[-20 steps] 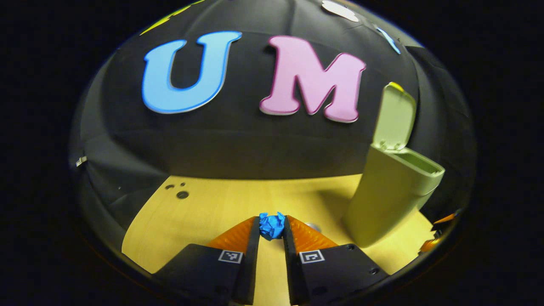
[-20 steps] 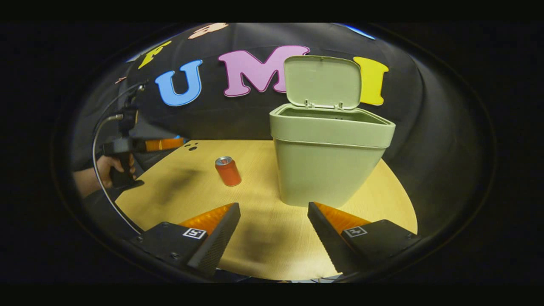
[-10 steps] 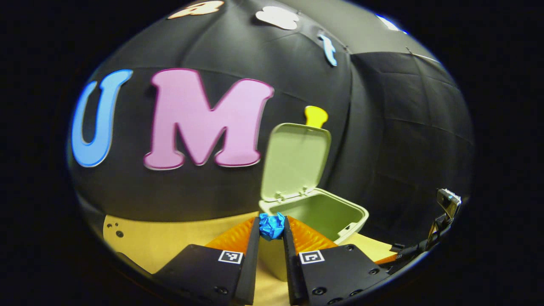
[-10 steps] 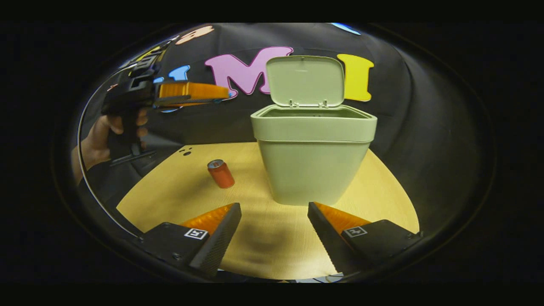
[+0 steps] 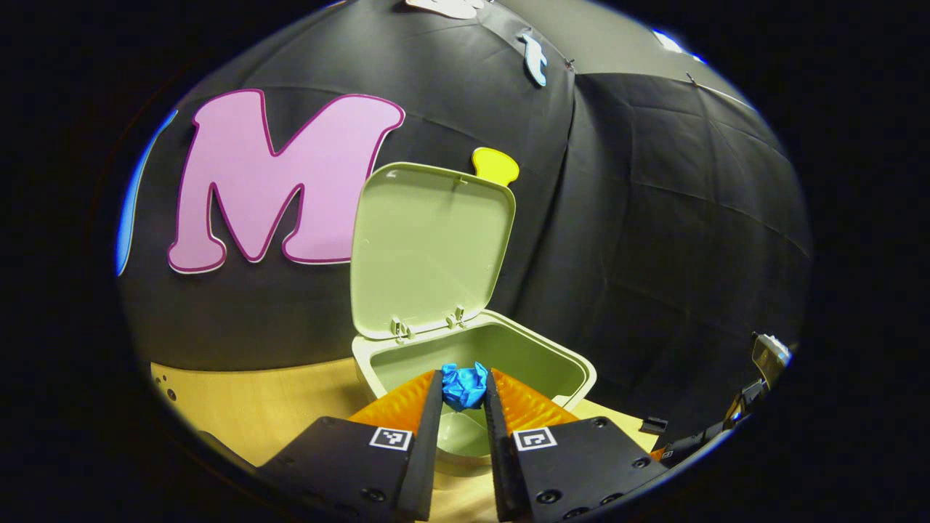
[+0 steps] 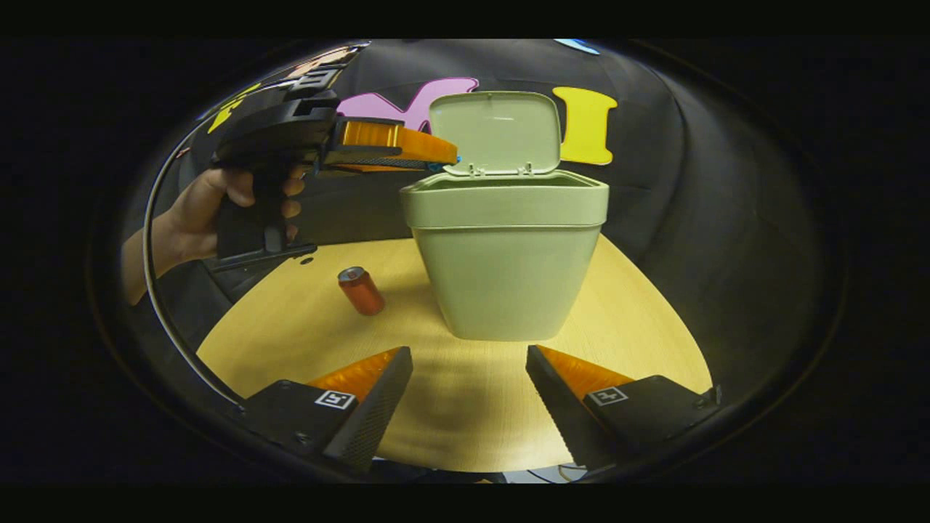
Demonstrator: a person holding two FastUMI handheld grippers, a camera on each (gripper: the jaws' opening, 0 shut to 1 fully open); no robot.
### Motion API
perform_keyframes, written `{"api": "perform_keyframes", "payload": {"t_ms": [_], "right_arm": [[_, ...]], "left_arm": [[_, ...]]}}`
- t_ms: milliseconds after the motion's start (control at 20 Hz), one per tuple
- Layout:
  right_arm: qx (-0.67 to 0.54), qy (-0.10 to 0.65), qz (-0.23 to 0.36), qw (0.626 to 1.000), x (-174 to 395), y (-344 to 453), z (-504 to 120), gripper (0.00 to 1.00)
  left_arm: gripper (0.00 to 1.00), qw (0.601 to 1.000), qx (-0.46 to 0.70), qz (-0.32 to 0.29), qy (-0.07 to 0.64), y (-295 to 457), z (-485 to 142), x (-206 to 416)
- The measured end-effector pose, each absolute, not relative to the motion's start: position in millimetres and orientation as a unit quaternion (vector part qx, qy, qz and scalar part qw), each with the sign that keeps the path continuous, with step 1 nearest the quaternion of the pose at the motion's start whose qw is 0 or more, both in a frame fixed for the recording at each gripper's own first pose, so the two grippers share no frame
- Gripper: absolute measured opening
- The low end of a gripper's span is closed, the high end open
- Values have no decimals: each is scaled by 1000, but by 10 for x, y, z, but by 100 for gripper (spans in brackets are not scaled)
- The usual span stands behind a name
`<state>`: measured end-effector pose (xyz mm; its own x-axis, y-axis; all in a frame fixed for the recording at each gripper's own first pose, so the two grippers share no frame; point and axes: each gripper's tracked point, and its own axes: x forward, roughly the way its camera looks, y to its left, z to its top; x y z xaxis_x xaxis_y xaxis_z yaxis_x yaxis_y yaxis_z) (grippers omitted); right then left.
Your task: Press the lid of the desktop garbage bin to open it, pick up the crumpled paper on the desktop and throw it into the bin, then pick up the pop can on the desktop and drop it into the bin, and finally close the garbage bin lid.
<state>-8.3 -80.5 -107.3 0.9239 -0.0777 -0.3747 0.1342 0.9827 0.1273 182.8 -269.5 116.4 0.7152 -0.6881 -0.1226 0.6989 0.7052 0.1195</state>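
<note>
Left gripper pinches blue crumpled paper over the open bin, poised to drop | lid upright | right gripper spread, idle | pop can upright on desktop beside bin

Left gripper: we hold it raised and level, our hand wrapped around its grip, jaws closed tight on a blue paper wad. Right gripper: we hold it low, pointing forward, jaws spread wide apart, nothing between them.
</note>
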Motion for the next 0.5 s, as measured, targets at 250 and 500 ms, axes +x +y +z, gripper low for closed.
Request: {"api": "perform_keyframes", "payload": {"t_ms": [250, 500], "right_arm": [[77, 191, -52, 977, -48, -847, -1107, 99], [71, 195, -33, 978, 21, -752, -1107, 99]], "left_arm": [[60, 911, 87, -400, 48, -2827, 1052, 1802], [97, 922, 79, -378, 12, -2662, 1241, 1731]]}}
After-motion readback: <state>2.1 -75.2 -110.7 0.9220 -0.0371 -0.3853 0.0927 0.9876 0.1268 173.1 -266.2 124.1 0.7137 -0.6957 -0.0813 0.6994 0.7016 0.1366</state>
